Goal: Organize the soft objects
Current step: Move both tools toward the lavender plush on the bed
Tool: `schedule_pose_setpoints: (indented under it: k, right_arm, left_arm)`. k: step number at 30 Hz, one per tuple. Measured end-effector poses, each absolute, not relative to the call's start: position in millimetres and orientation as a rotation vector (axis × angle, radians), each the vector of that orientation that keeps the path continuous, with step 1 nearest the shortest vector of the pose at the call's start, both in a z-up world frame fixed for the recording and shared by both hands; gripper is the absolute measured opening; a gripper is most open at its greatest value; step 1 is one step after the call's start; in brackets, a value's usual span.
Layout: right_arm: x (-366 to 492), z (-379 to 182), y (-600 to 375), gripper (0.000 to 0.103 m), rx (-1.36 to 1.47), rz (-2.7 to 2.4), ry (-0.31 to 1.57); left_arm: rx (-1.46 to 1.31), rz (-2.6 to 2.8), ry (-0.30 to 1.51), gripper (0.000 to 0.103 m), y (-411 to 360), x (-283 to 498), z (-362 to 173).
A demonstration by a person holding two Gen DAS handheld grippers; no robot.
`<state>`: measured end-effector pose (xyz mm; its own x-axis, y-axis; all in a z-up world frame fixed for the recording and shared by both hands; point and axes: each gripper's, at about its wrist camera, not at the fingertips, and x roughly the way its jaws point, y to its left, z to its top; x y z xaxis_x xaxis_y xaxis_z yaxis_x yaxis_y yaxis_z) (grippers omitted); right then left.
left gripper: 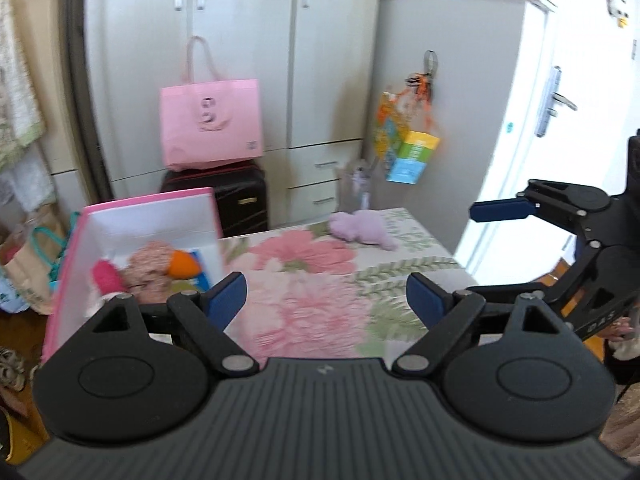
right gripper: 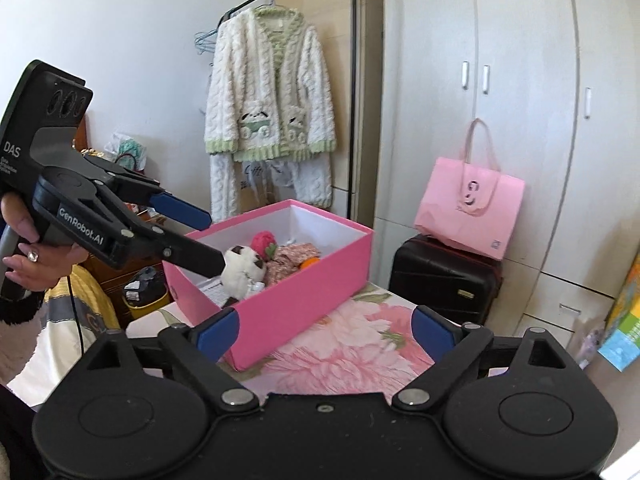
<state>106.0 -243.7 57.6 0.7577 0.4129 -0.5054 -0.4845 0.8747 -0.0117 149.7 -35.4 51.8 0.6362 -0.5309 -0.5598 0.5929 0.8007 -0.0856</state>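
One soft toy is left out on the table point(left gripper: 312, 280): the purple plush point(left gripper: 362, 228), lying near the far edge of the floral cloth, well apart from the pink box point(right gripper: 304, 296) where the others already sit. In the box I can make out a panda plush point(right gripper: 244, 268), a red plush point(right gripper: 264, 242), a brownish patterned one point(right gripper: 292, 258) and something orange point(right gripper: 310, 263) tucked beside it.

My left gripper point(left gripper: 326, 298) is spread wide with nothing between the blue pads, and my right gripper point(right gripper: 325, 330) is spread wide too, also empty (from the right wrist view, the left one hangs beside the box's near corner, above the panda's side of it).

The step in hand, as I judge it, is fetching that purple plush. The right gripper shows at the right of the left wrist view, on the plush's side of the table, so I would reach with it and leave the left by the box. To do it well I would come in low and level with the cloth, put one pad on each side of the plush's thick middle instead of a limb, and close until the fabric bunches, since a loose pinch on stuffing tends to slip. Then lift clear of the box wall before crossing, and release over the bare white corner so nothing gets crushed.
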Motion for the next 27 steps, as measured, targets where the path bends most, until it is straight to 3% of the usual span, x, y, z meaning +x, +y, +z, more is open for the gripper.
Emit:
schedule_pose_setpoints:
  k: [16,27]
  right_arm:
    - [145,18,-315,0.096,-0.037,0.346,0.51]
    - [212,-33,-337,0.096,-0.066,0.279,0.539]
  left_arm:
    - [0.06,-0.644,0.567,0.087,-112,200,12]
    - [-0.103,-0.674,0.704,0.086,-156,279,-36]
